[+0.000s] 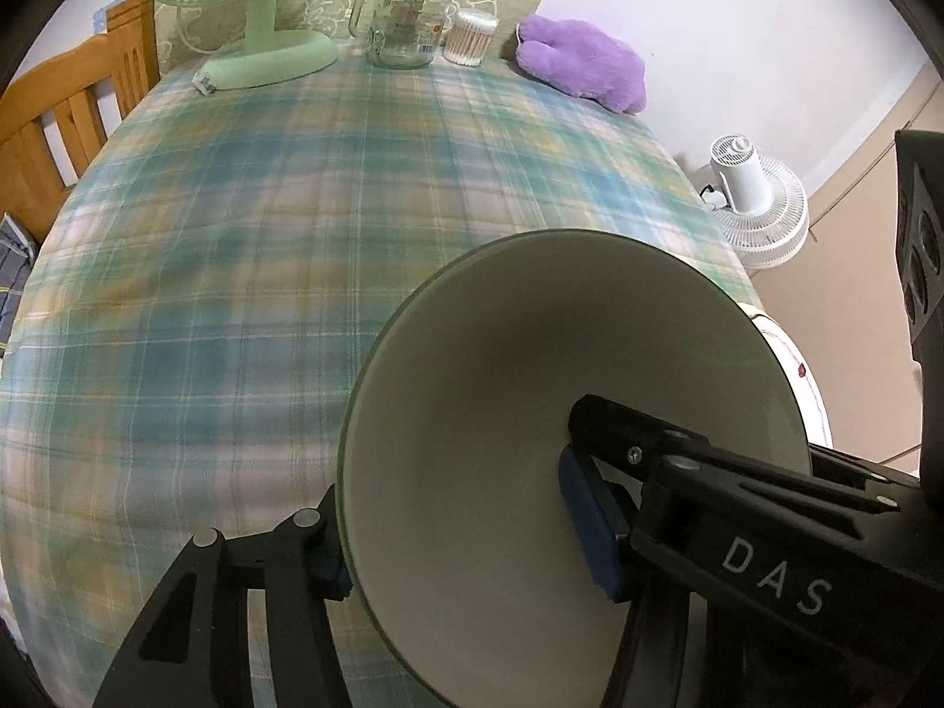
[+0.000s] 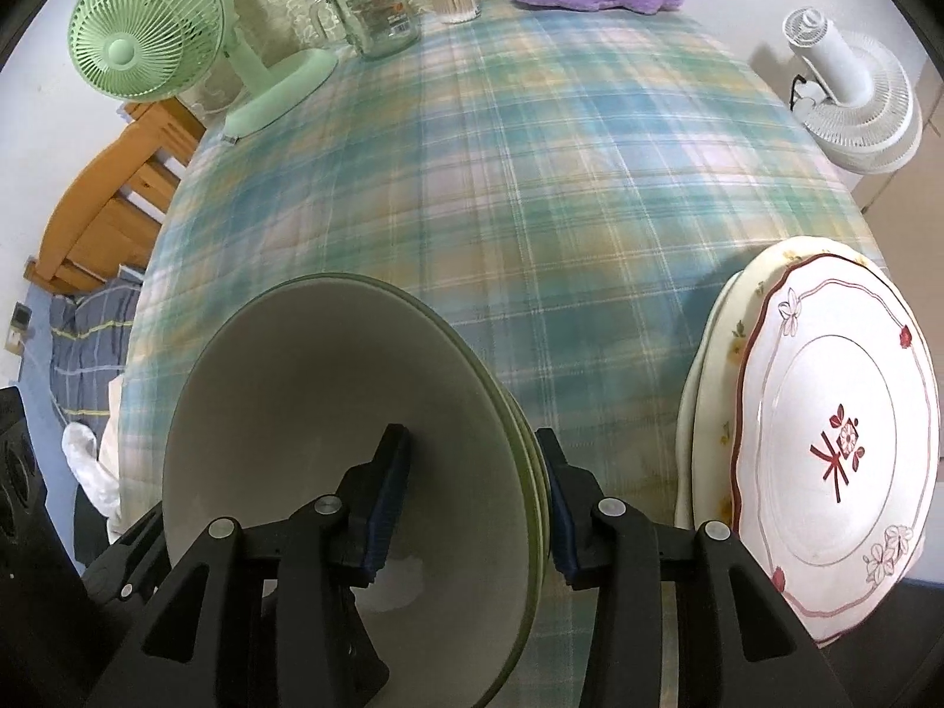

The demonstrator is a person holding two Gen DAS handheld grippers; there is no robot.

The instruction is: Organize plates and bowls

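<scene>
Straddling the same stack of bowls (image 2: pixel 354 430) from opposite sides, both grippers are working at the lower middle of their frames. The right gripper (image 2: pixel 472 507) is standing part-open across the stack's right-hand rim, one blue pad inside the top bowl and the other just outside the layered green edges; whether the pads are pressing I cannot tell. The left gripper (image 1: pixel 460 531) is straddling the near wall of the bowl in its own view, its jaws half open, one pad just beside the outer rim and the other lying against the inner surface, with firm contact unclear. The stack of plates (image 2: pixel 826 448), its top plate patterned in red, is lying at the right edge of the frame on the plaid tablecloth (image 2: pixel 501 177), near the bowls but apart from them. The step in hand appears to be nesting or steadying the bowls. Next would probably call for a sure grip on the rim before any shifting, keeping the stack level so nothing slides.
</scene>
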